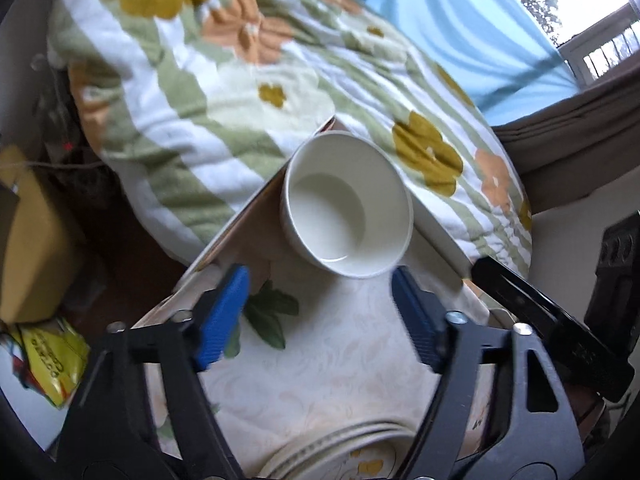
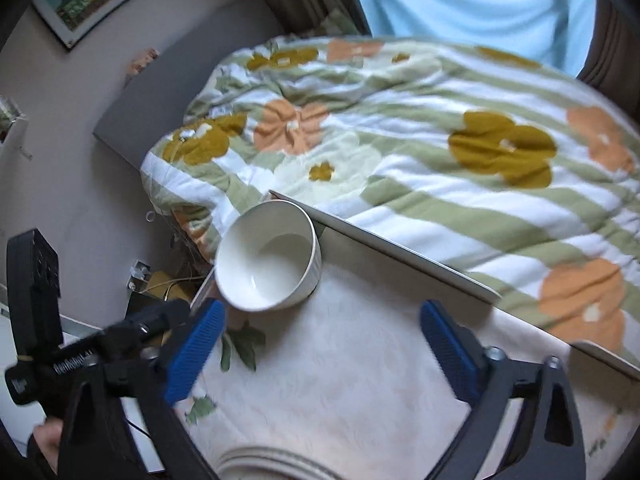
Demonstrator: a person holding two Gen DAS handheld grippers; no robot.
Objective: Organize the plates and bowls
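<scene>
A white bowl (image 1: 348, 206) stands upright and empty at the far corner of a small table covered by a cream floral cloth (image 1: 340, 356). My left gripper (image 1: 320, 280) hovers just short of the bowl, blue pads apart with nothing between them. A stack of plates (image 1: 340, 452) with banded rims lies under it at the bottom edge. In the right wrist view the same bowl (image 2: 270, 256) sits ahead and left. My right gripper (image 2: 322, 316) is open over bare cloth, and a plate rim (image 2: 272, 462) shows at the bottom edge. The left gripper's black body (image 2: 84, 344) appears at left.
A bed with a flowered green-striped quilt (image 1: 224, 92) lies right behind the table's far edge (image 2: 400, 248). A light blue curtain (image 1: 472, 28) hangs beyond. A yellow box (image 1: 32, 240) and a yellow packet (image 1: 48, 360) lie low on the left. The right gripper's black body (image 1: 560, 328) is close by.
</scene>
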